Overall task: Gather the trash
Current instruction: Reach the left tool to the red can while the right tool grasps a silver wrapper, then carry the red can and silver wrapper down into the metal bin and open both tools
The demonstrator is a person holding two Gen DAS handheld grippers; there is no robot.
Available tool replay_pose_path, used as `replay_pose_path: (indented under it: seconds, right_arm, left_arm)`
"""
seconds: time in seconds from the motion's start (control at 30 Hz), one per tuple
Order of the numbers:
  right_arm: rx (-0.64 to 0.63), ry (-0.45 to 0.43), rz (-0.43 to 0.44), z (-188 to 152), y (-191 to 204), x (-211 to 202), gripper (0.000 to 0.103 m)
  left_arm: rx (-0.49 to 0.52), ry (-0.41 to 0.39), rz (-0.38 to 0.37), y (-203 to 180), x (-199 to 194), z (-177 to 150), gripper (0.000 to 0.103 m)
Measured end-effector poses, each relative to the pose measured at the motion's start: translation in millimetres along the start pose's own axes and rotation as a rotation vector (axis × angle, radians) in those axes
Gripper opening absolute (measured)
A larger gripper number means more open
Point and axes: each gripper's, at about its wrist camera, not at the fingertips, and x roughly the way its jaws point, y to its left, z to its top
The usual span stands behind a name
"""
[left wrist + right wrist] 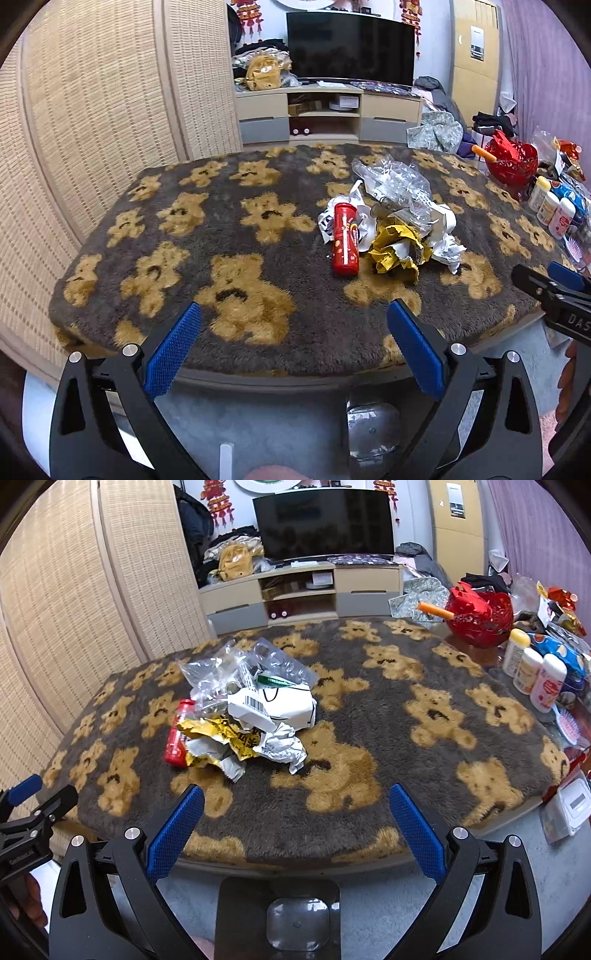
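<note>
The trash heap sits on the teddy-bear blanket (pixel 236 236) covering the table; everything else I place from the red tube (pixel 345 239). Just right of the tube, touching it, lies a crumpled yellow wrapper (pixel 397 251); behind that, clear plastic packaging (pixel 395 181); scrunched white paper (pixel 275 705) is tucked in alongside. Well off to the tube's right stands a red basket (pixel 480 614) with small bottles (pixel 535 675) near it. The left gripper (pixel 293 332) hovers short of the tube, fingers spread wide and empty; the right gripper (pixel 295 816) likewise, released, grasping nothing.
</note>
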Motion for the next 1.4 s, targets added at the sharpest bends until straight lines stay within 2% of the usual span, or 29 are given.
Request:
replay_pose_path:
  seconds: [0.17,0.27,0.37,0.47,0.53,0.63,0.77,0.87,1.0,1.07,1.17,1.4]
  right_arm:
    - [0.005,0.023,0.026,10.6,1.9,39.2,0.083]
    - [-0.015,0.044,0.034,14.4,5.1,60.6,0.073]
    - [-0.026,0.051,0.042,17.4,7.2,74.3,0.065]
    - [-0.020,0.049,0.056,19.5,6.1,84.2,0.062]
    - [-0.017,0.055,0.064,20.6,5.5,90.0,0.062]
    - [-0.018,0.067,0.077,22.3,6.5,99.5,0.057]
    - [-0.036,0.081,0.066,22.5,8.6,109.6,0.053]
    - [-0.049,0.101,0.060,19.6,10.5,118.8,0.052]
    - [-0.069,0.108,0.041,15.5,12.8,124.9,0.039]
    - [-0.073,0.095,0.032,14.7,11.9,120.9,0.027]
    - [-0.068,0.083,0.030,14.2,9.0,112.5,0.019]
    - [-0.056,0.088,0.017,5.7,1.7,92.9,0.016]
  left_arm:
    - [0.007,0.016,-0.053,-1.7,33.3,12.8,0.094]
    - [0.026,0.033,-0.065,-6.8,54.2,18.6,0.091]
    - [0.047,0.051,-0.102,-13.0,77.3,23.8,0.080]
    - [0.071,0.061,-0.151,-20.5,94.5,26.7,0.069]
    - [0.087,0.064,-0.151,-24.5,103.9,28.3,0.062]
    - [0.097,0.077,-0.155,-29.1,121.9,30.5,0.054]
    - [0.091,0.102,-0.170,-32.2,141.3,31.6,0.050]
    - [0.087,0.120,-0.189,-34.2,152.9,31.3,0.040]
    - [0.095,0.138,-0.224,-38.1,160.4,28.9,0.027]
    - [0.097,0.136,-0.228,-38.7,159.6,27.1,0.027]
    - [0.078,0.143,-0.249,-35.7,156.0,23.6,0.027]
    - [0.056,0.161,-0.241,-26.3,127.6,5.0,0.027]
